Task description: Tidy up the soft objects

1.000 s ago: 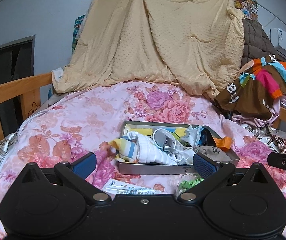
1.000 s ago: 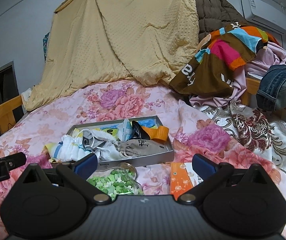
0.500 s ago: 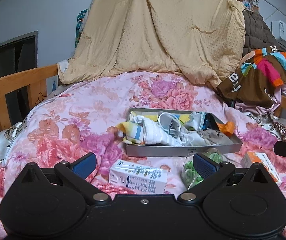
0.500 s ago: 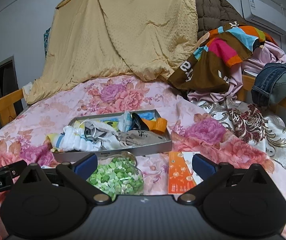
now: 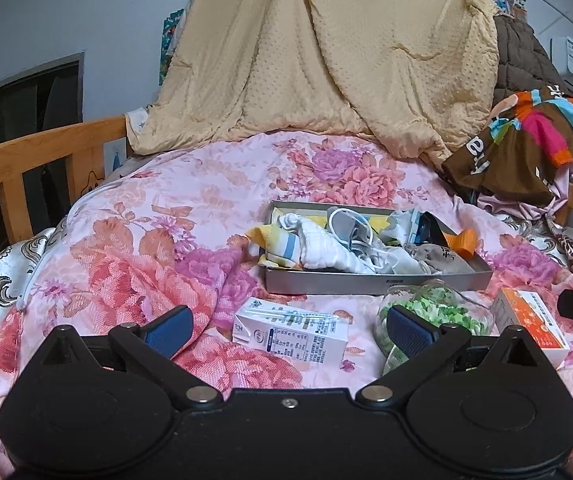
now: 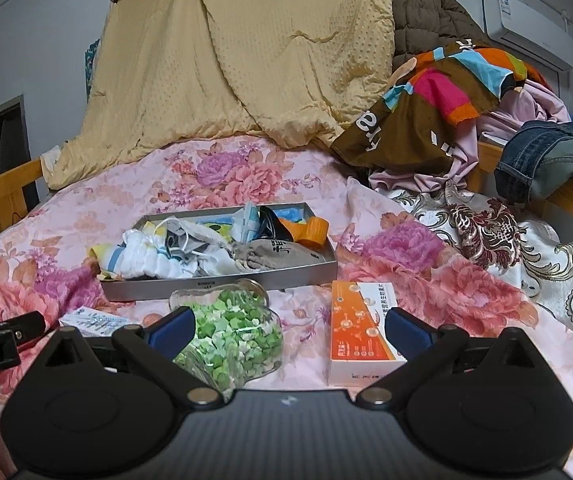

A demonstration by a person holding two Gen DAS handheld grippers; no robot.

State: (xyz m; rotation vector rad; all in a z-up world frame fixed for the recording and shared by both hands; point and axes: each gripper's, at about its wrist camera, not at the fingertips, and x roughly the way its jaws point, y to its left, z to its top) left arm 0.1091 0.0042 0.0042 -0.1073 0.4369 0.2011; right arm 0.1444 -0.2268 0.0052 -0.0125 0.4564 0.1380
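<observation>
**Both grippers hang spread over the floral bedspread, tray of soft things beyond**

The left gripper (image 5: pixel 288 326) has its jaws wide apart and empty; between its blue pads lies a white carton (image 5: pixel 290 334) flat on the floral bedspread (image 5: pixel 134 256), its long axis running left to right. The right gripper (image 6: pixel 288 326) is likewise spread and holds nothing. Its left pad sits against the view of a clear jar of green bits (image 6: pixel 232 330), lying on its side with the mouth toward the tray, and its right pad overlaps an orange and white box (image 6: pixel 360 328) whose long axis points away from the camera.

Just beyond these three items sits the grey tray (image 5: pixel 378 282), long axis left to right, its near wall facing both cameras. It is heaped with soft things: a white ribbed cloth (image 5: pixel 326 248) and a yellow and blue striped cloth (image 5: pixel 276 240) at the left end, the latter spilling over the left rim onto the bedspread; a grey-brown sock (image 6: pixel 270 254) at the right end near the front wall; an orange cloth (image 6: pixel 310 230) draped over the far right rim.

Left of the tray the bedspread is bare up to the wooden bed rail (image 5: pixel 42 152). Behind it hangs a tan blanket (image 6: pixel 242 60); to the right are piled clothes (image 6: pixel 450 96).
</observation>
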